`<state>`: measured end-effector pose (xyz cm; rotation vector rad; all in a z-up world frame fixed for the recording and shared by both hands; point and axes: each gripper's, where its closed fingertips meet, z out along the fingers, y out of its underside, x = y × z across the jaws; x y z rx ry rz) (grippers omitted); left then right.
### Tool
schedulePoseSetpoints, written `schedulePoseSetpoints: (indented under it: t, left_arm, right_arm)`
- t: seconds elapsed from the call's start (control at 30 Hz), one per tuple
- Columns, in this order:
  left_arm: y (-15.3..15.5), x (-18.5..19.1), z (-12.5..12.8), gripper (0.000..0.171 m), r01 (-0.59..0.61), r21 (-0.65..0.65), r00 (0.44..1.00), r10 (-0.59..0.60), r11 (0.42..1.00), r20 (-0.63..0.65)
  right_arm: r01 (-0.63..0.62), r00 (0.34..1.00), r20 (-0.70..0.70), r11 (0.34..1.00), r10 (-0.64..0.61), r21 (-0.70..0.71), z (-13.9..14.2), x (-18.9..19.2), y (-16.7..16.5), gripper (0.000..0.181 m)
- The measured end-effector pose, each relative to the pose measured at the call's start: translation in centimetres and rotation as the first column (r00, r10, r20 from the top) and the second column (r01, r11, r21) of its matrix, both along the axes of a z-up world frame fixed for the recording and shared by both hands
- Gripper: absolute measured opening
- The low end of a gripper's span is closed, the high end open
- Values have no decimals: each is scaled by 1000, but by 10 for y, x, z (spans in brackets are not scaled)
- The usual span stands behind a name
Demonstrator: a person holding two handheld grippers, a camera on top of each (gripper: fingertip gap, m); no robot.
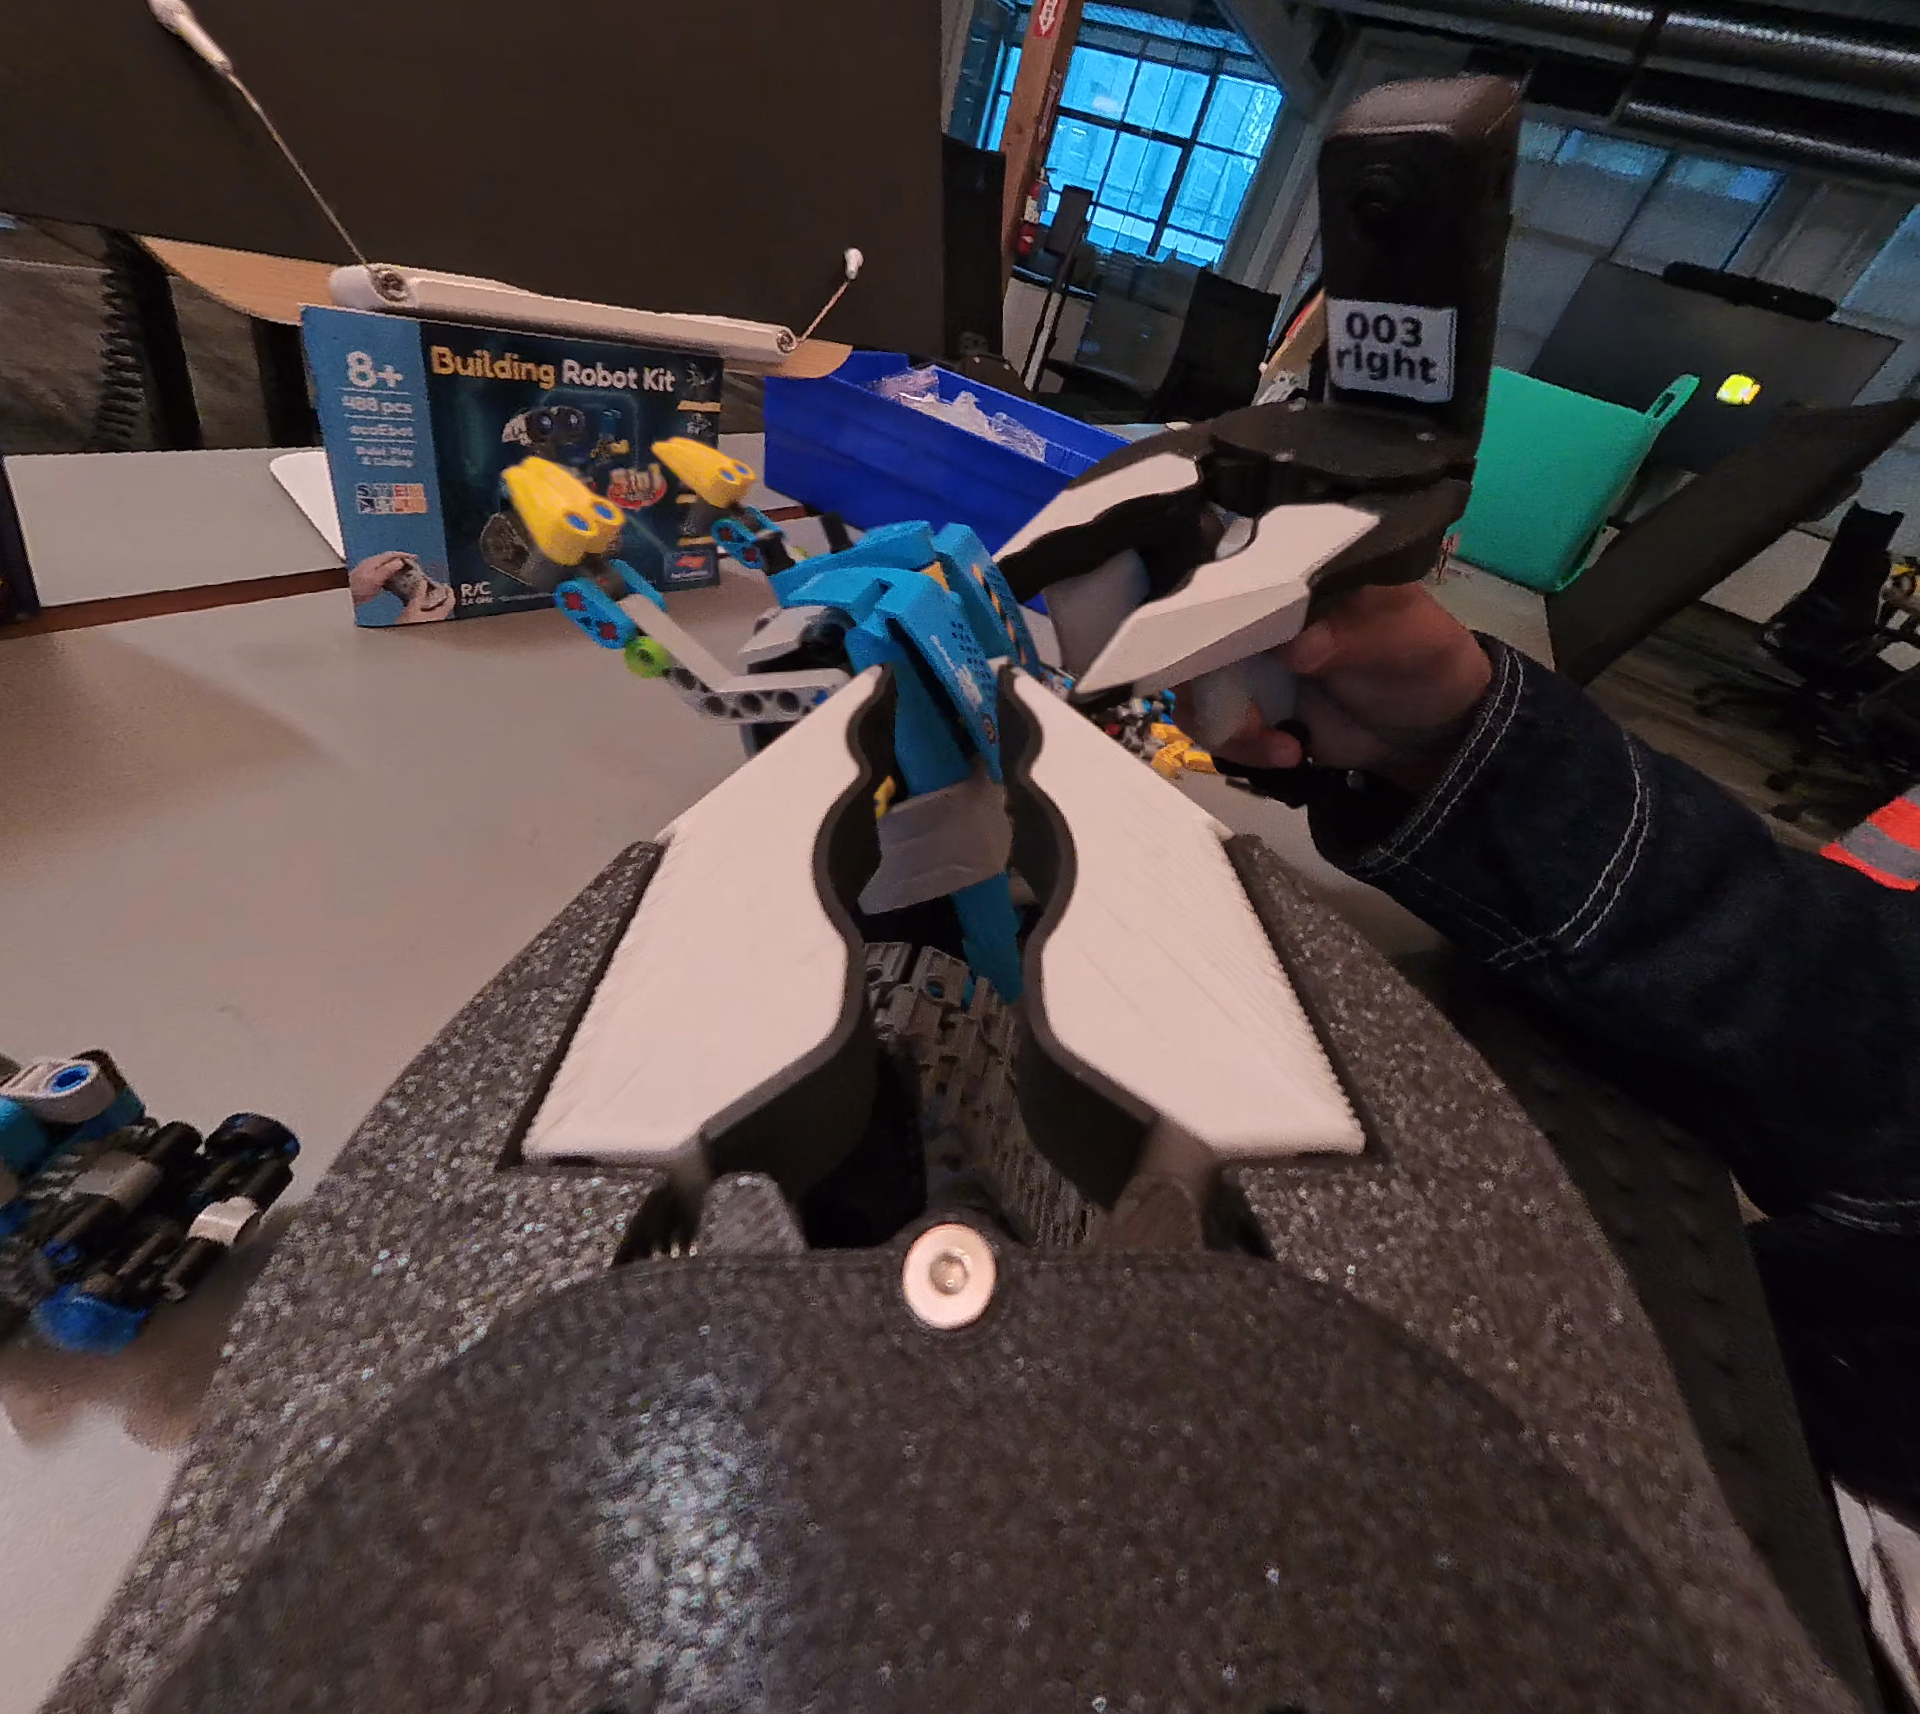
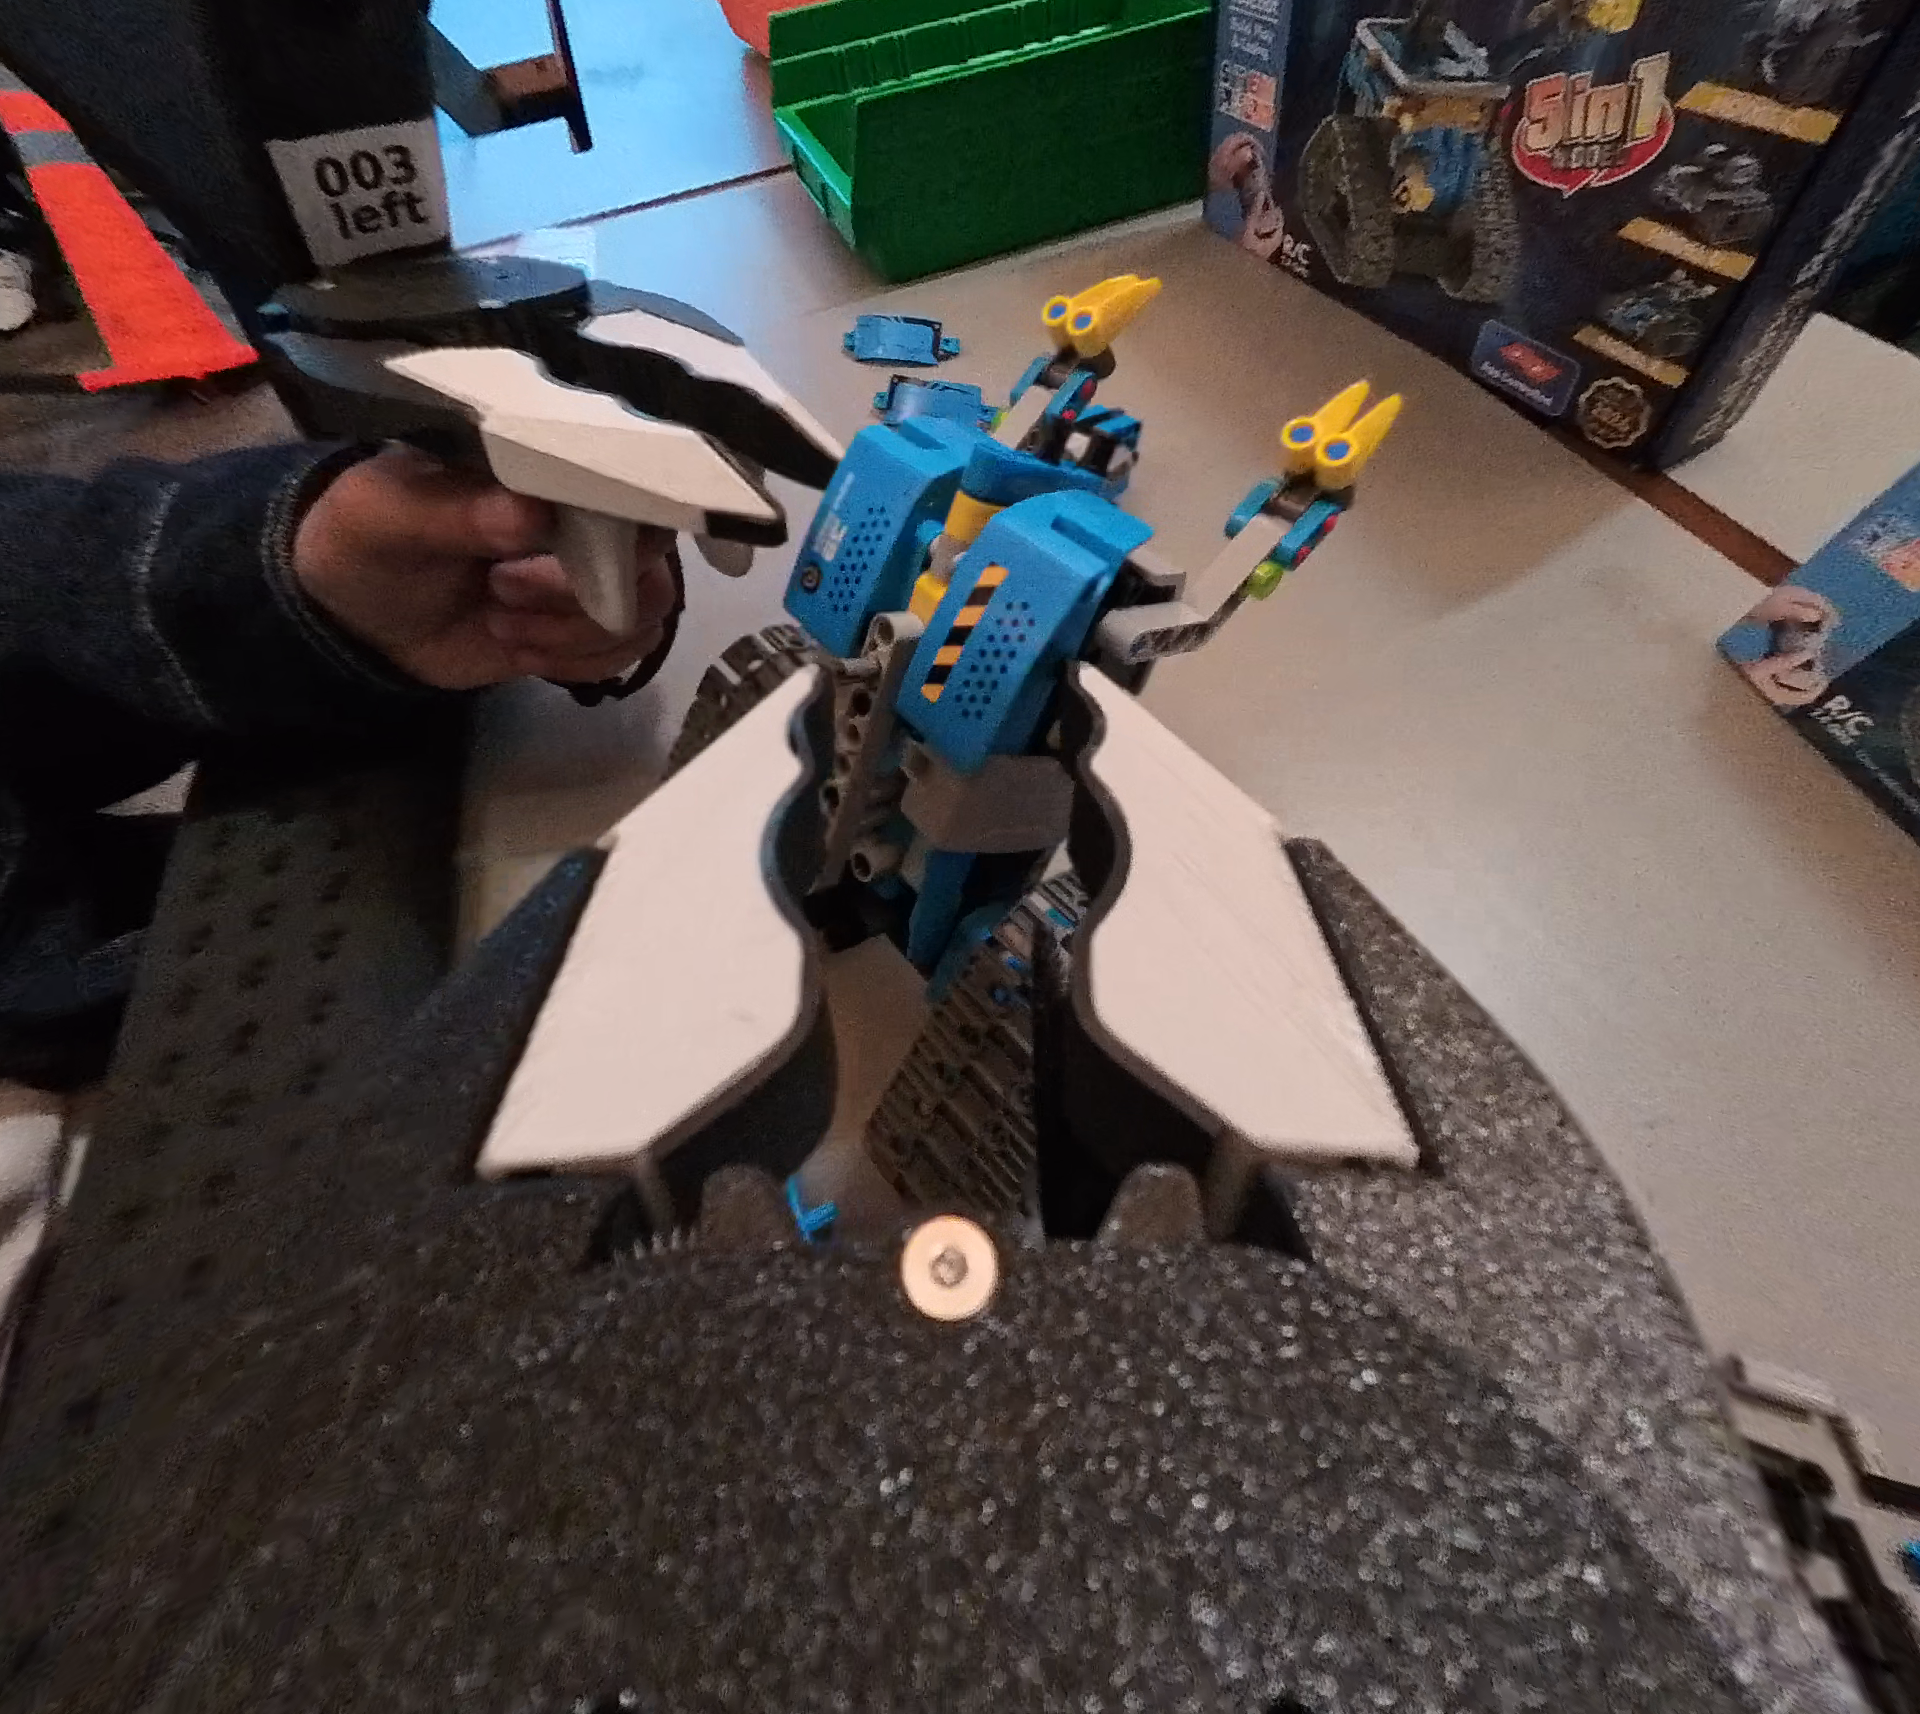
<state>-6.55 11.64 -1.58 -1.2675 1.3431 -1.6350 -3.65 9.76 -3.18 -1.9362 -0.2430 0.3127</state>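
The left gripper is closed narrowly on the blue toy robot, which stands mid-table. The right gripper clamps the toy's other side. A kit box stands near the far edge.

We carry speckled dark-grey foam-textured gripper bodies, white ridged fingers edged black, a silver screw, dark denim sleeves with pale stitching.

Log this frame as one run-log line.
left gripper: closed on blue toy robot | right gripper: closed on it too | grey table: kit box, green bin
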Motion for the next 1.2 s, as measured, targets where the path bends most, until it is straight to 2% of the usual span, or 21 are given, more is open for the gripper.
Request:
schedulePoseSetpoints:
  t: [0.13,0.2,0.27,0.47,0.57,0.6,0.67,0.77,0.83,0.87,0.93,1.1,1.17,1.2]
  left_arm:
    - [-5,3,-3,20,4,20,1000,-4,1000,-9]
    - [-1,4,-4,17,-3,-20,1000,3,1000,-13]
    - [0,5,-6,5,5,-53,1000,-7,999,-23]
    - [1,5,-6,3,32,-121,999,-36,992,-28]
    - [-1,5,-6,3,56,-144,998,-60,988,-25]
    - [-2,5,-6,2,80,-170,996,-85,982,-24]
    - [-8,4,-5,3,140,-220,989,-149,965,-22]
    - [-12,4,-4,3,182,-252,981,-193,950,-18]
    - [-15,4,-4,3,193,-247,979,-204,950,-17]
    - [-16,4,-4,3,197,-243,978,-208,950,-18]
    - [-17,4,-4,4,192,-230,979,-201,954,-18]
    - [-16,4,-4,4,199,-227,978,-208,953,-14]
    - [-19,3,-1,19,224,-207,973,-232,952,-14]
    - [-18,4,-2,20,220,-195,973,-228,956,-20]
  right_arm:
    - [35,999,36,999,-35,5,-1,3,5,41]
    - [46,998,34,999,-46,7,-1,3,6,40]
    - [51,998,37,999,-51,4,-1,1,7,40]
    - [67,997,39,998,-67,13,-1,2,10,39]
    - [59,998,-14,998,-59,18,-1,2,9,40]
    - [47,998,-42,999,-46,25,0,1,8,40]
    - [16,982,-187,1000,-11,26,4,0,6,39]
    - [-44,870,-490,999,46,16,9,4,2,40]
    - [-61,807,-588,998,48,-3,6,10,-1,24]
    - [-58,814,-579,998,43,-8,3,13,-2,17]
    - [-53,832,-553,999,40,-7,3,13,-1,17]
    - [-13,922,-387,1000,15,8,5,14,-1,12]
    - [31,961,-276,999,-20,34,8,17,-1,6]
    - [36,966,-258,999,-27,33,8,16,0,6]
